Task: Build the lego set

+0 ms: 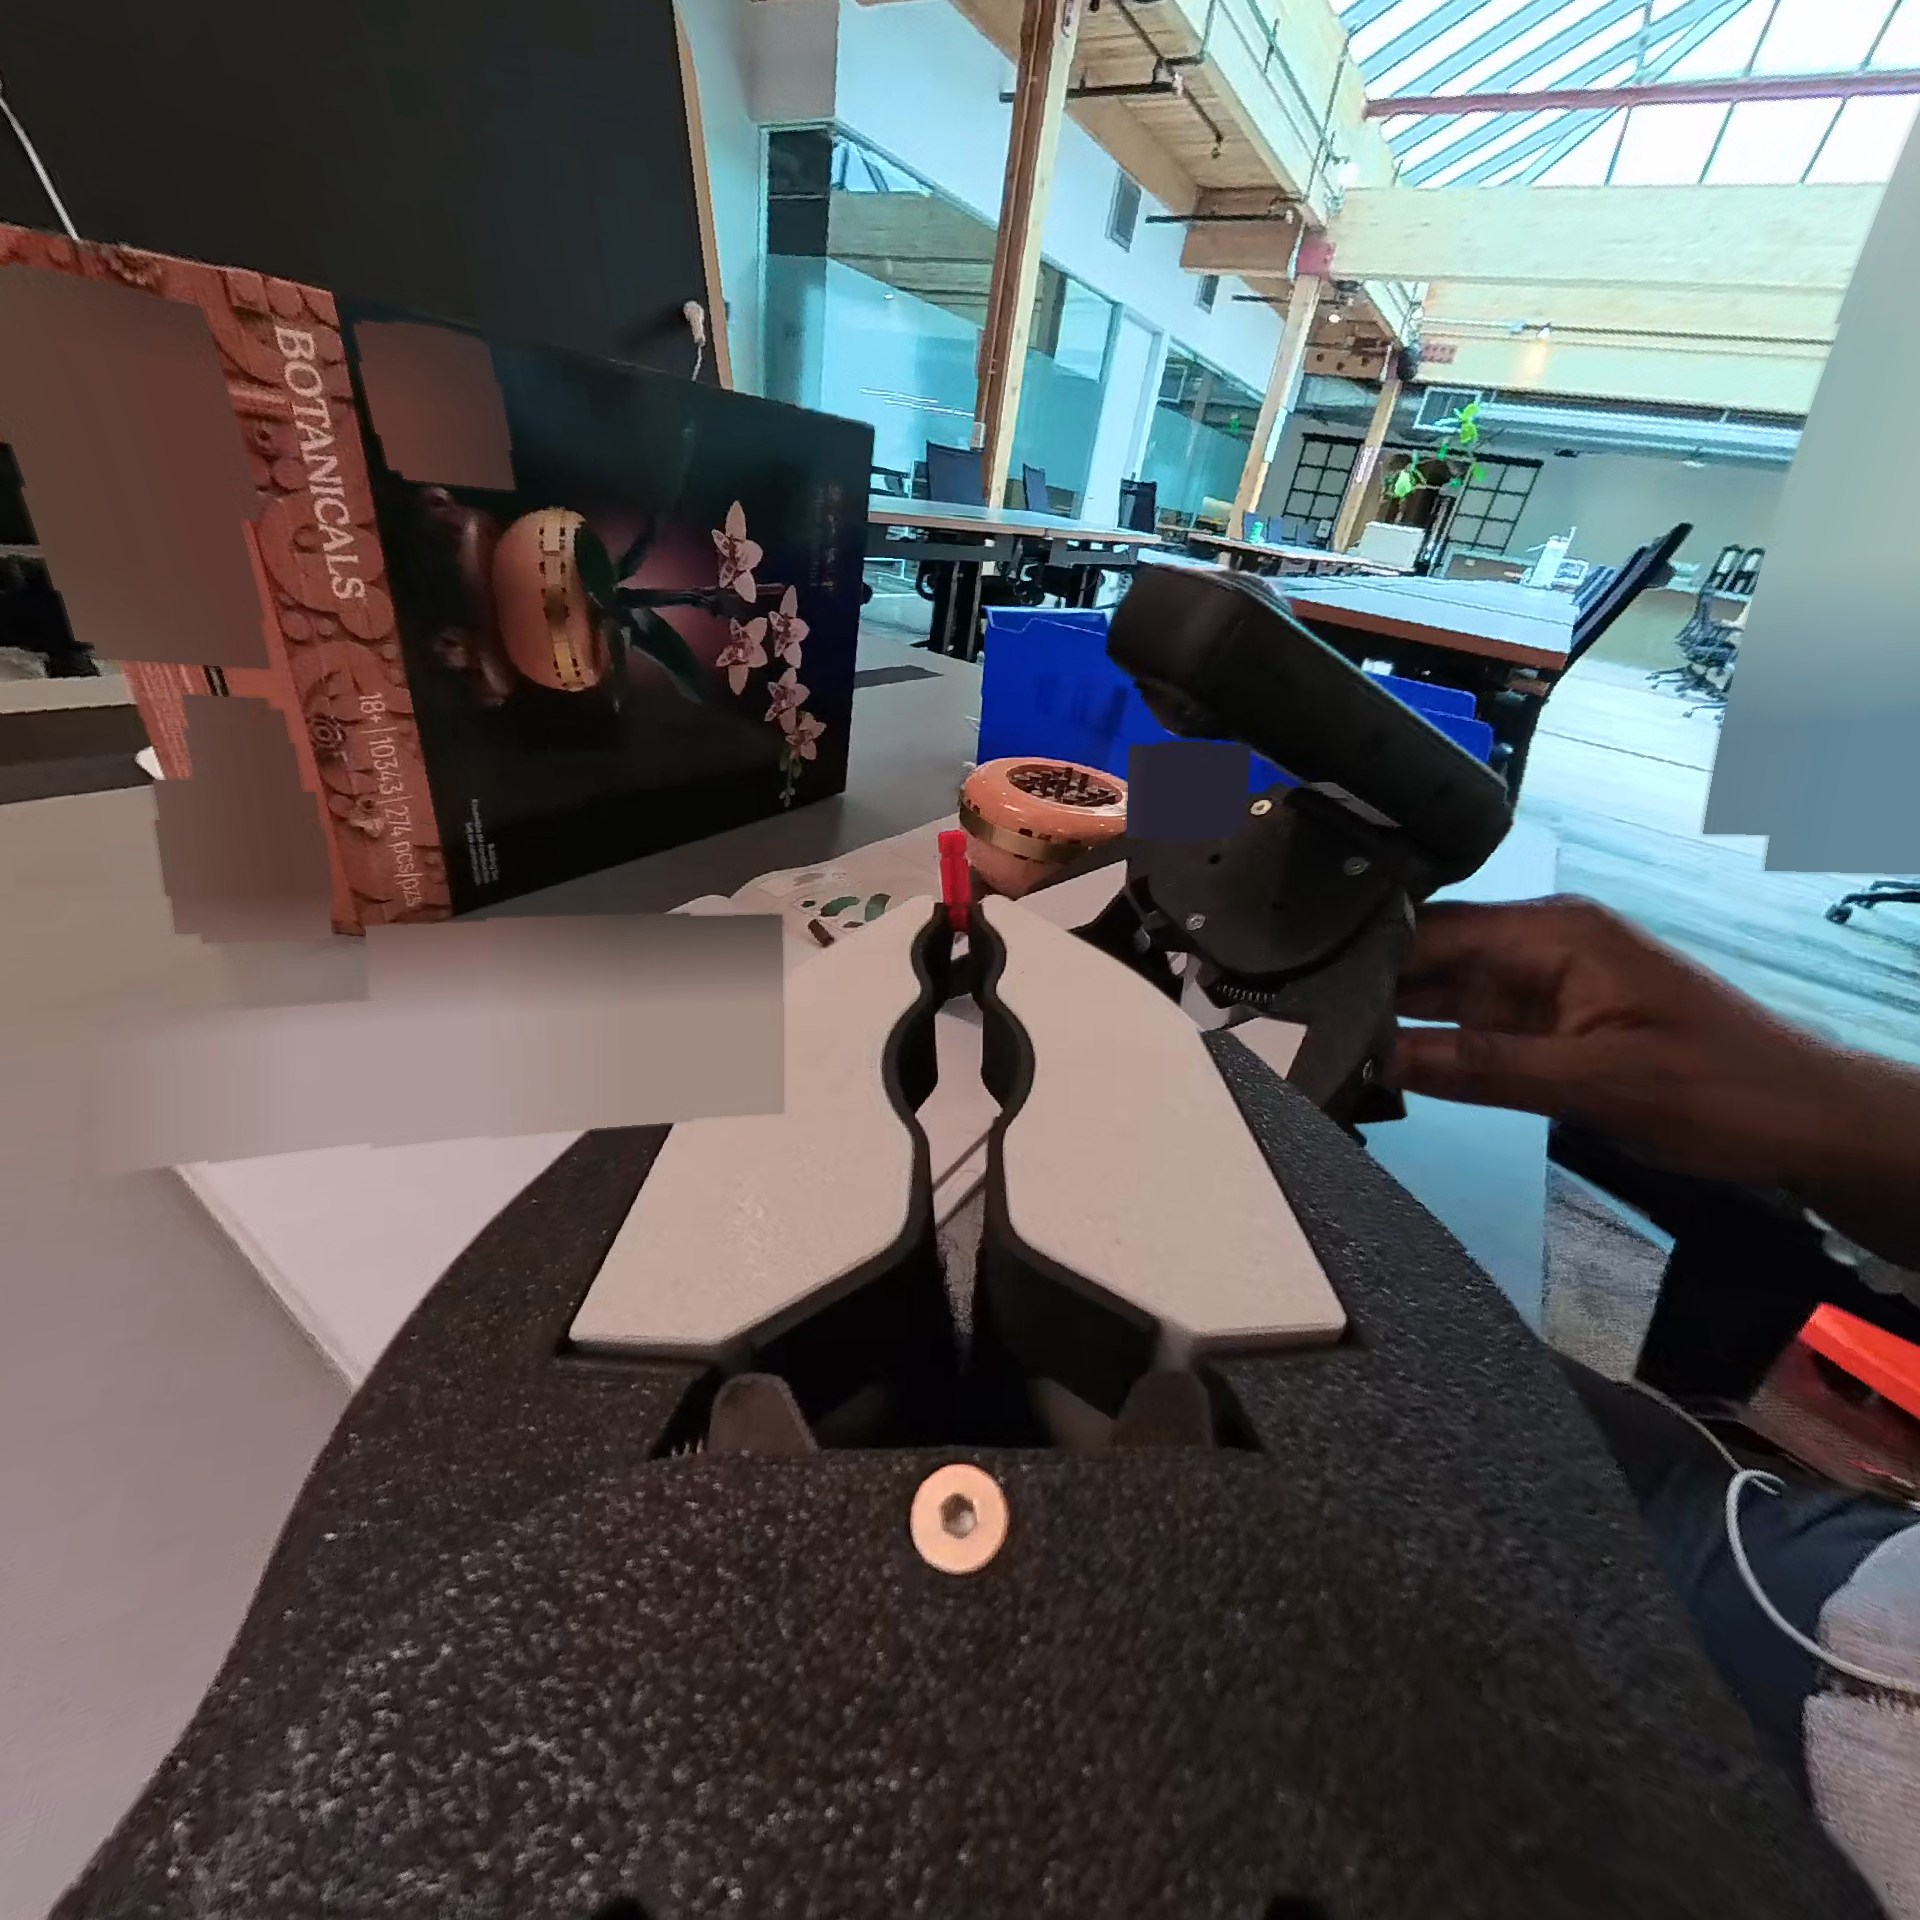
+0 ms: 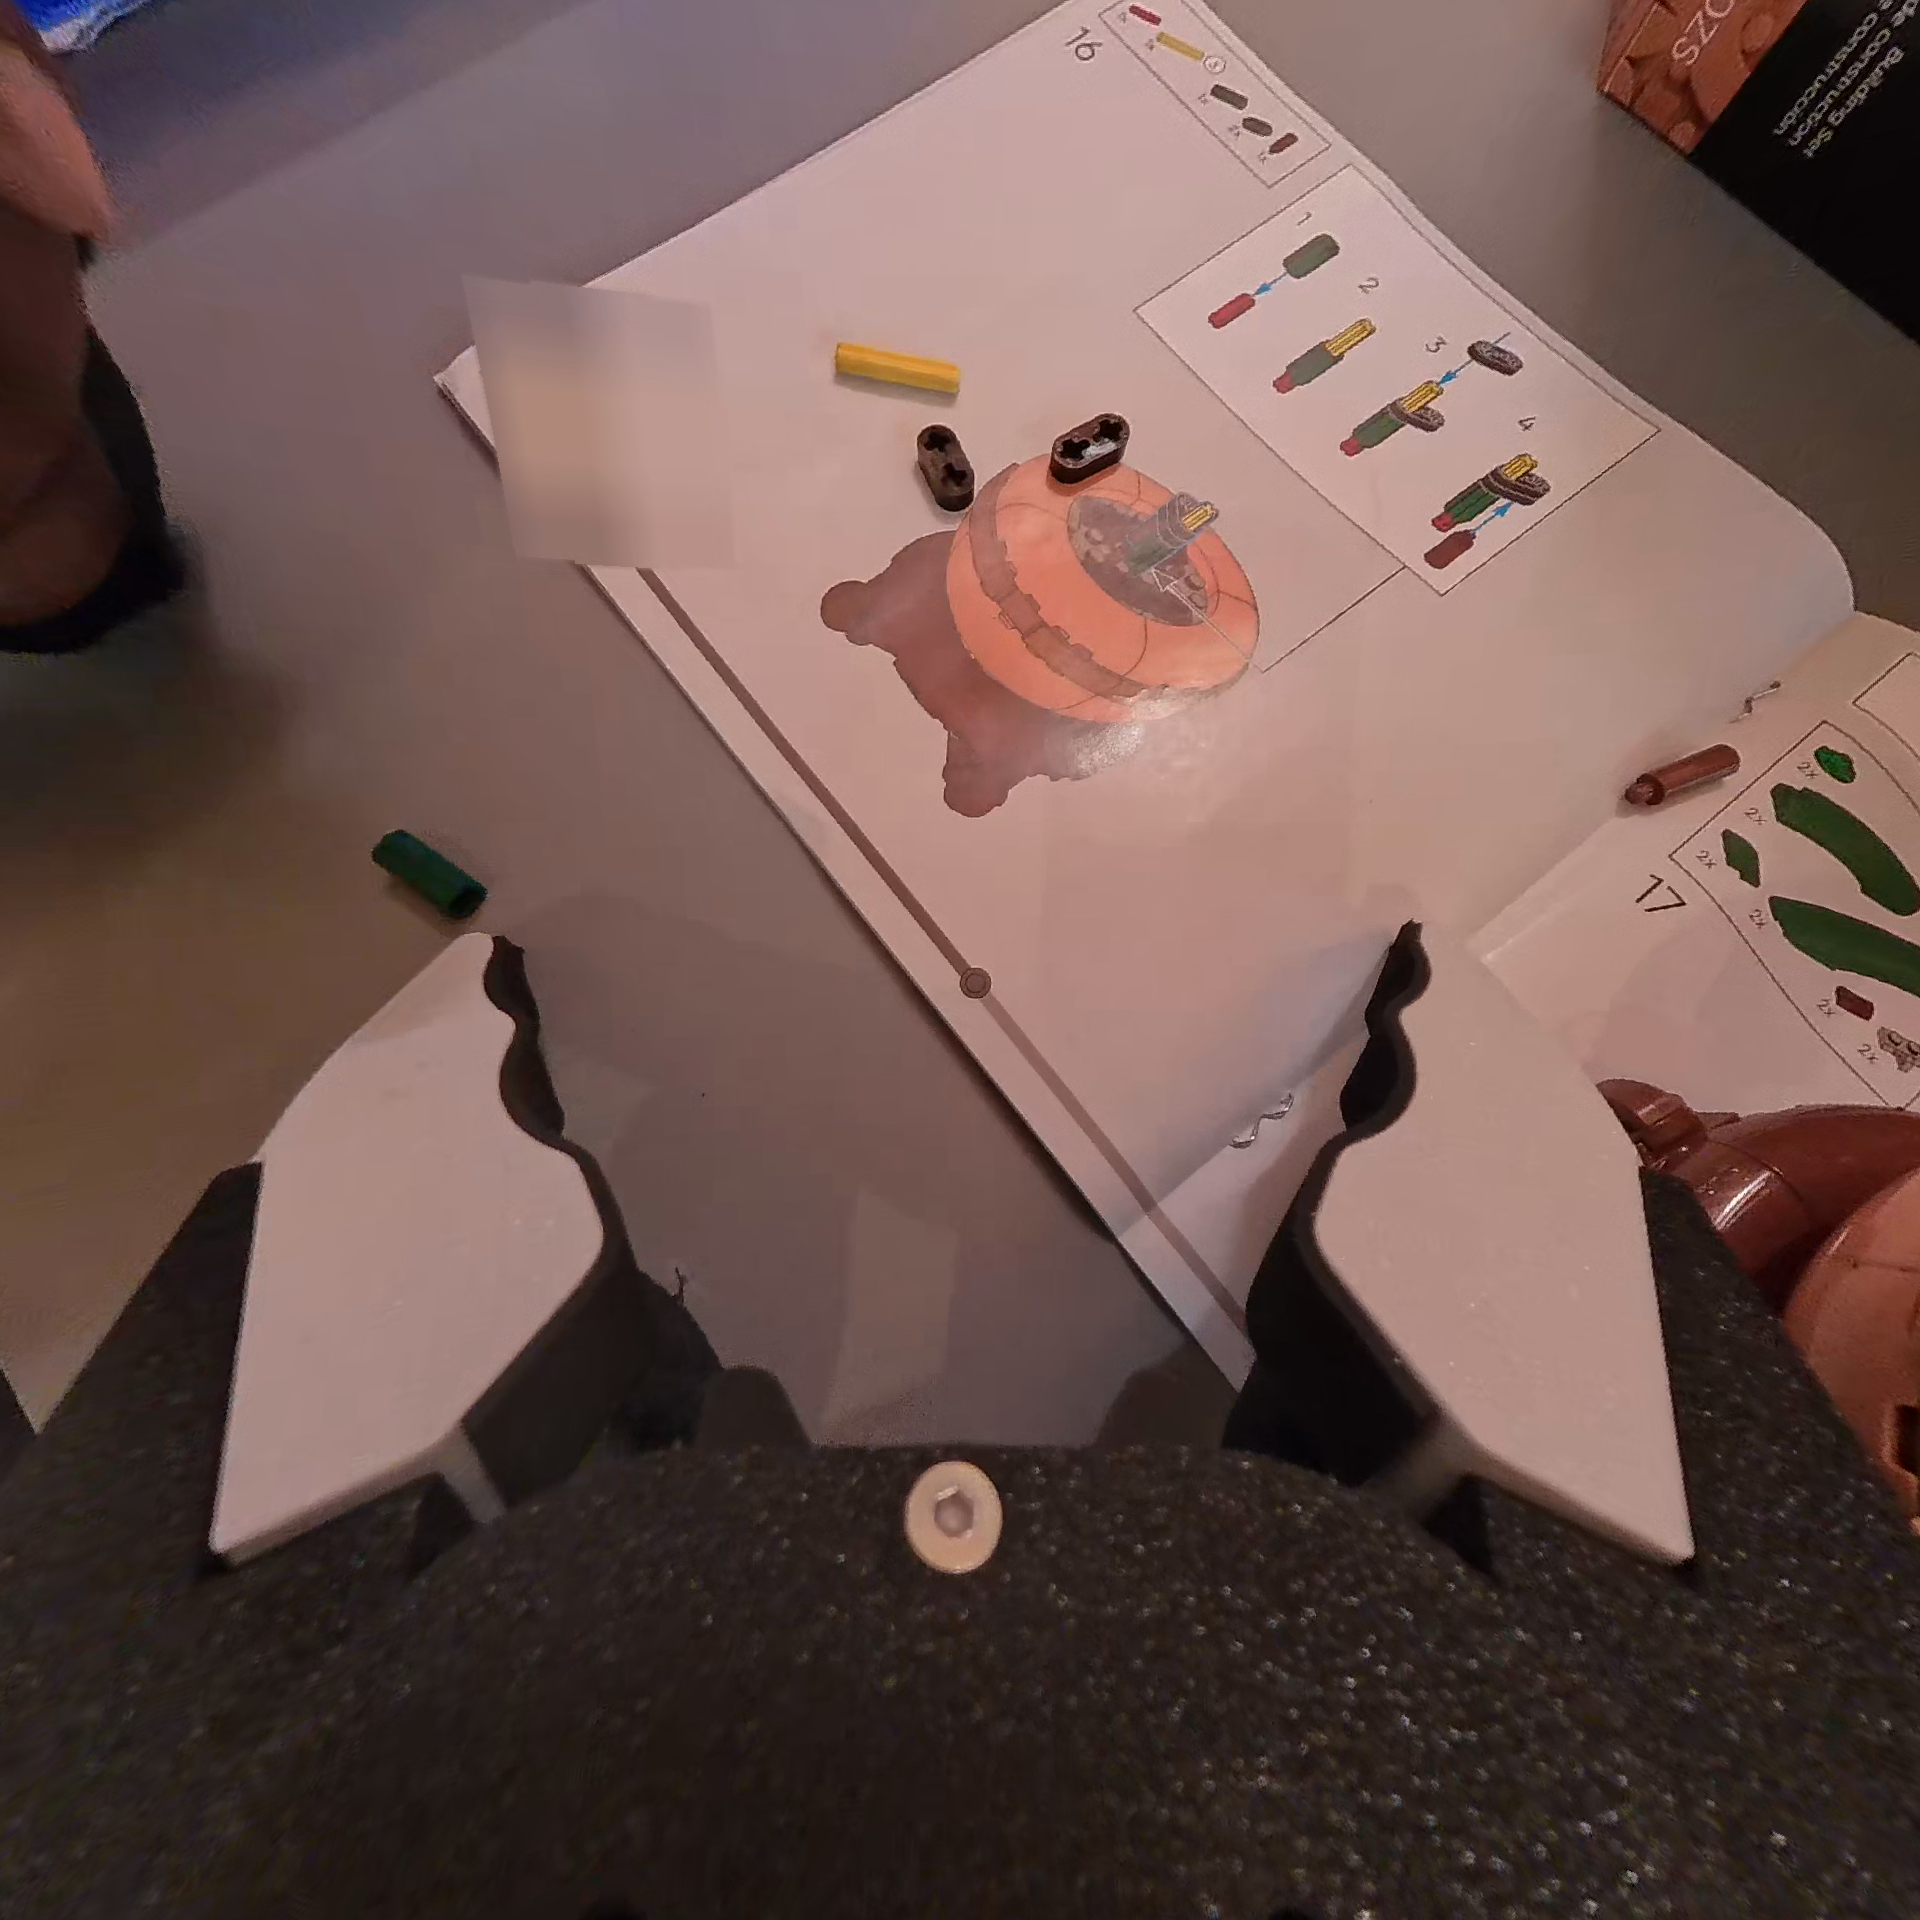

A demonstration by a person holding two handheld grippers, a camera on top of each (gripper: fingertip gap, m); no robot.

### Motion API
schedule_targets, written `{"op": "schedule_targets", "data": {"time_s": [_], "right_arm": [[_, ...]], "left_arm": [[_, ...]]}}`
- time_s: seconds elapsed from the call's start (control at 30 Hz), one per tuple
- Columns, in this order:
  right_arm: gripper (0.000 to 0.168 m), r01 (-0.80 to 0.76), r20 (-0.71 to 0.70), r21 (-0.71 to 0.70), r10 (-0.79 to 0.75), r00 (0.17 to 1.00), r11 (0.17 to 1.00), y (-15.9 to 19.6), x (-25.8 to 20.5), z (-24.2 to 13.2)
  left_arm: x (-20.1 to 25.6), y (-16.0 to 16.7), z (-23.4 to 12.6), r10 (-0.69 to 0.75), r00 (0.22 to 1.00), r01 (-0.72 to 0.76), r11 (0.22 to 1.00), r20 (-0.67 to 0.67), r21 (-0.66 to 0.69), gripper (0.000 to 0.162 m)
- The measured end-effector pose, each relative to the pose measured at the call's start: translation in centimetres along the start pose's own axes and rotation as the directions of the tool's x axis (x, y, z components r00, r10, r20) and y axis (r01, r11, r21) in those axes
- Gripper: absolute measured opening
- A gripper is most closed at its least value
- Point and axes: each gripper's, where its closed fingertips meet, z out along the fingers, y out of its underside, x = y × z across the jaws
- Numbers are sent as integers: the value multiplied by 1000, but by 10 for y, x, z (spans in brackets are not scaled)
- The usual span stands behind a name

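Note:
My left gripper (image 1: 958, 920) is shut on a small red axle pin (image 1: 953, 864) that sticks up from its tips. The peach pot model (image 1: 1042, 821) stands on the table behind it. My right gripper (image 2: 951, 940) is open and empty above the table, over the open instruction booklet (image 2: 1039, 727). On the booklet lie a yellow axle (image 2: 896, 366) and two dark oval links (image 2: 945, 468) (image 2: 1088, 447). A green tube (image 2: 428, 873) lies on the table just left of the left fingertip. A brown pin (image 2: 1683, 775) lies at the right. The right gripper's body (image 1: 1288, 831) shows in the left wrist view, held by a hand.
The set's box (image 1: 582, 623) stands upright at the back left. A blue bin (image 1: 1049, 691) sits behind the pot. The brown and peach model's edge (image 2: 1766, 1205) is by my right finger. The box's corner (image 2: 1766, 94) is at the top right. The tips of one gripper are about 12 cm away from the tips of the other.

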Motion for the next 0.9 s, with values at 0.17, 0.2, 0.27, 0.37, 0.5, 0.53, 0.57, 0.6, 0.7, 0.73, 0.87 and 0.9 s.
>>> {"op": "schedule_targets", "data": {"time_s": [0.17, 0.2, 0.27, 0.37, 0.5, 0.53, 0.57, 0.6, 0.7, 0.73, 0.87, 0.9], "right_arm": [[146, -23, -20, 0, 23, 1000, 1000, -2, 2, 2], [146, -23, -20, -1, 23, 1000, 1000, -2, 3, 2], [146, -22, -21, 0, 22, 1000, 1000, -2, 3, 2], [146, -23, -21, 0, 23, 1000, 1000, -2, 3, 2], [144, -70, -62, -7, 70, 996, 998, -4, 6, 3], [138, -71, -66, 5, 71, 995, 997, -5, 7, 2], [126, -60, -45, 48, 62, 997, 997, -9, 5, -3], [126, -60, 7, 148, 59, 998, 987, -20, -1, -13], [101, 50, 45, 493, -82, 996, 869, -59, -21, -71], [90, 99, 3, 595, -126, 992, 797, -72, -25, -93], [1, 410, -359, 864, -213, 908, 291, -109, -44, -196], [0, 446, -400, 861, -217, 891, 245, -111, -49, -210]], "left_arm": [[-7, -1, -6, 17, 1000, -17, 1000, 24, -1, 2], [-8, 0, -6, 11, 1000, -11, 1000, 21, 1, 2], [-8, 0, -6, 8, 1000, -8, 1000, 16, 1, 2], [-7, -1, -7, 10, 1000, -10, 1000, 11, 2, 2], [-10, 0, -8, 13, 1000, -13, 1000, 17, 4, 2], [-11, 0, -9, 10, 1000, -10, 1000, 17, 7, 2], [-12, 0, -9, 3, 1000, -3, 1000, 16, 11, 2], [-12, -1, -9, -1, 1000, 1, 1000, 16, 18, 2], [-13, -3, -10, -4, 1000, 3, 1000, 17, 26, 2], [-13, -2, -10, -3, 1000, 2, 1000, 16, 25, 2], [-9, -1, -9, 5, 1000, -5, 1000, 3, 17, 2], [-8, -1, -8, 9, 1000, -9, 1000, 0, 14, 2]]}}
